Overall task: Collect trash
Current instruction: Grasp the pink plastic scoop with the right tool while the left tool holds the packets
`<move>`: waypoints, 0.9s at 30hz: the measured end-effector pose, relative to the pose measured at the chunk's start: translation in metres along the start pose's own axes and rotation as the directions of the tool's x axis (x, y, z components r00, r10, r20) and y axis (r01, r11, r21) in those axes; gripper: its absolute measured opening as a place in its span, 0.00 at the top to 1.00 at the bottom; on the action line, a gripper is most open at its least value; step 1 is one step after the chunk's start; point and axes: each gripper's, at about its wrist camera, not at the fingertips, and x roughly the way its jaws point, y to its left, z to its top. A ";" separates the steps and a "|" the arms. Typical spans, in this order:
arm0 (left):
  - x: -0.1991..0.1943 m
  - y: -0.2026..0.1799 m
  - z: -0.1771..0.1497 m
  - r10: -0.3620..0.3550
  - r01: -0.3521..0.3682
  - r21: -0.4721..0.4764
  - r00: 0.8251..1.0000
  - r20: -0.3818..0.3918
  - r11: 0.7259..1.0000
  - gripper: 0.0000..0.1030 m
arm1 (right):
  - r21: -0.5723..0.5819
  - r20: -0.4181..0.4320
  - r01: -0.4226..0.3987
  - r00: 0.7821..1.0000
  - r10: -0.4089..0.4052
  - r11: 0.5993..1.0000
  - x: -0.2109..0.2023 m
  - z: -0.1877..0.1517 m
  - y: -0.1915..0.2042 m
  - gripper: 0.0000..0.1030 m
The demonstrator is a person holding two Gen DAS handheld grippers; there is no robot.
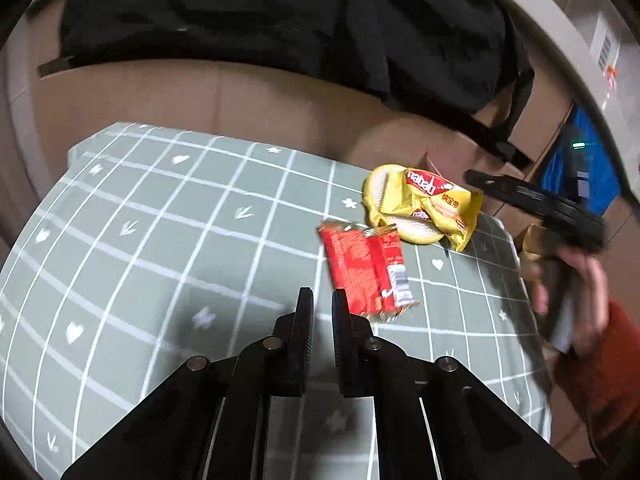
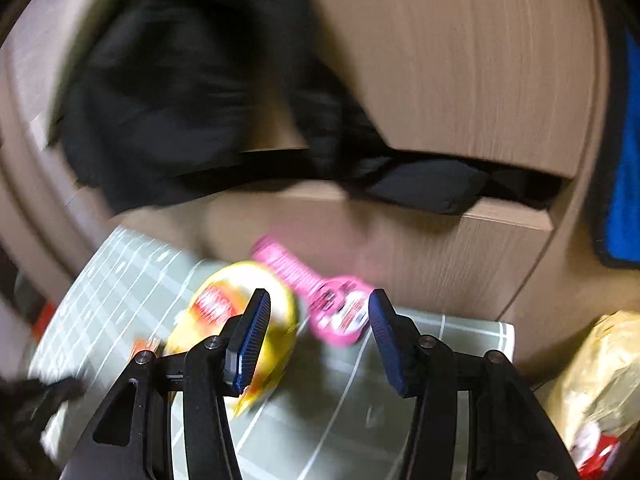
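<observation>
A red snack wrapper (image 1: pixel 368 272) lies on the green checked tablecloth (image 1: pixel 160 240). A crumpled yellow wafer wrapper (image 1: pixel 420 208) lies just behind it near the table's right edge. My left gripper (image 1: pixel 322 300) hovers just left of the red wrapper's near end, jaws nearly closed with a narrow gap and nothing between them. My right gripper (image 2: pixel 318 308) is open and empty above the table. In its blurred view the yellow wrapper (image 2: pixel 240 312) lies behind the left finger and a pink wrapper (image 2: pixel 320 296) lies between the fingers, further off. The right gripper (image 1: pixel 536 208) also shows at the right in the left wrist view.
A black garment (image 1: pixel 280 24) hangs over brown cardboard boxes (image 1: pixel 240 96) behind the table. A yellowish bag with wrappers in it (image 2: pixel 592 384) stands off the table's right edge. A blue item (image 2: pixel 624 184) is at far right. The person's hand and red sleeve (image 1: pixel 600 360) are on the right.
</observation>
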 end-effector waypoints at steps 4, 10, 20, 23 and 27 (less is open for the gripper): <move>-0.013 0.021 -0.005 -0.013 0.014 -0.055 1.000 0.013 0.998 0.91 | 0.073 -0.069 -0.024 0.997 0.029 0.997 0.028 0.001 -0.011 0.57; -0.016 0.038 0.000 -0.041 0.044 -0.095 0.999 0.031 0.995 0.88 | -0.013 -0.193 -0.191 0.963 0.185 0.981 0.025 -0.032 0.030 0.58; -0.020 0.030 -0.006 -0.107 0.109 -0.059 0.994 0.030 0.992 0.64 | -0.224 -0.019 -0.164 0.986 0.164 0.961 -0.068 -0.054 0.051 0.56; -0.015 0.029 -0.006 -0.107 0.108 -0.073 0.994 0.020 0.991 0.64 | -0.265 -0.032 -0.115 0.993 0.110 0.957 -0.058 -0.043 0.040 0.56; -0.011 0.025 -0.007 -0.111 0.112 -0.086 0.994 0.013 0.990 0.64 | -0.280 -0.127 -0.120 0.988 0.087 0.952 -0.022 -0.038 0.020 0.56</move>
